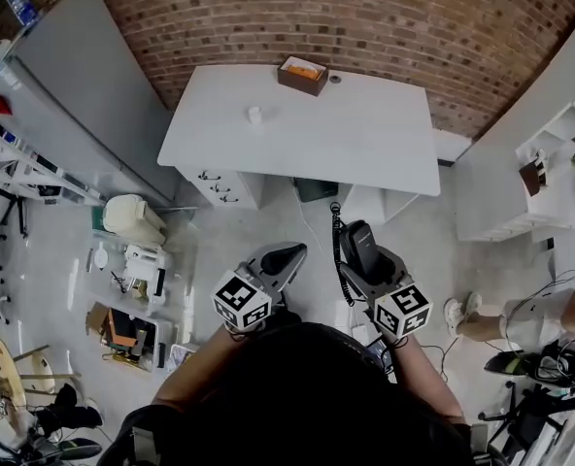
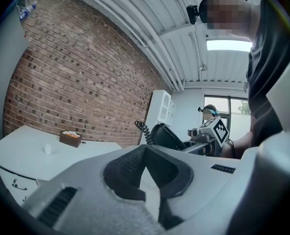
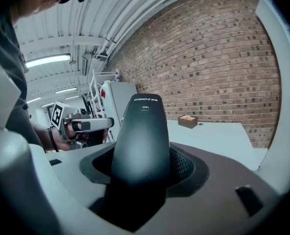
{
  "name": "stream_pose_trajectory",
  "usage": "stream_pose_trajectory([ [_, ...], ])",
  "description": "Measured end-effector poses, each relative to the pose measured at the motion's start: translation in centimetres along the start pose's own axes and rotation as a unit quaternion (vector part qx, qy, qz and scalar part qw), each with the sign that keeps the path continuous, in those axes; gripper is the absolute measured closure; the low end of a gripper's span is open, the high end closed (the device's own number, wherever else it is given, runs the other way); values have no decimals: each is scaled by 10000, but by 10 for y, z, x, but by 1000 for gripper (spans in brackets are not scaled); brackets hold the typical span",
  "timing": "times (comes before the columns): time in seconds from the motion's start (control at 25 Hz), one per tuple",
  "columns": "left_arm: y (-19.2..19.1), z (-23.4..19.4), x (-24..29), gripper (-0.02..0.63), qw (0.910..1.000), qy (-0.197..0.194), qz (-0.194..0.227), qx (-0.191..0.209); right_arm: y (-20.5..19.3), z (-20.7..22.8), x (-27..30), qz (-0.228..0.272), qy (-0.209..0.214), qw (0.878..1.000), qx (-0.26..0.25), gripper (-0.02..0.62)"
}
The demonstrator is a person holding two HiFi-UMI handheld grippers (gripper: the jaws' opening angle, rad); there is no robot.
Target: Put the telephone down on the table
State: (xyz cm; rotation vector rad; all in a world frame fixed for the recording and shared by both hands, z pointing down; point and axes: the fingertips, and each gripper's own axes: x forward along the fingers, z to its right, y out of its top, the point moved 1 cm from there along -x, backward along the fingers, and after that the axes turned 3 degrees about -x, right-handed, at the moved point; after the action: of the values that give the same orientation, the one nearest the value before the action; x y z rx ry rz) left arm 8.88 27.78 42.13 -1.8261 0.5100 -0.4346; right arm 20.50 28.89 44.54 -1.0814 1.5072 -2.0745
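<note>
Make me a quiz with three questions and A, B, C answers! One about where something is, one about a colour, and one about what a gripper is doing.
1. Where is the brown box?
A. on the floor
B. on the white table, at its far edge by the brick wall
C. under the table

2. What colour is the telephone?
A. black
B. red
C. yellow

3. What is the right gripper doing?
A. open and empty
B. lying on the table
C. shut on the telephone

Answers:
1 B, because the head view shows the box on the tabletop next to the wall.
2 A, because the handset is black in both views that show it.
3 C, because the right gripper view shows the jaws clamped on the handset, up in the air.
</note>
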Motion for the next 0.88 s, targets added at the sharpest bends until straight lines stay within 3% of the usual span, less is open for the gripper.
stream_pose_trajectory([
  [0.32, 37, -67, -14, 600, 9998, -157, 63, 73, 50, -7, 68, 153, -82, 9998, -65, 321],
  [0.48, 44, -87, -23, 600, 9996, -256, 57, 123, 61, -14, 98, 137, -59, 9998, -107, 321],
  [0.88, 49, -128, -48, 600, 9999, -77, 90, 77, 74, -34, 150, 93, 159, 9997, -162, 321],
])
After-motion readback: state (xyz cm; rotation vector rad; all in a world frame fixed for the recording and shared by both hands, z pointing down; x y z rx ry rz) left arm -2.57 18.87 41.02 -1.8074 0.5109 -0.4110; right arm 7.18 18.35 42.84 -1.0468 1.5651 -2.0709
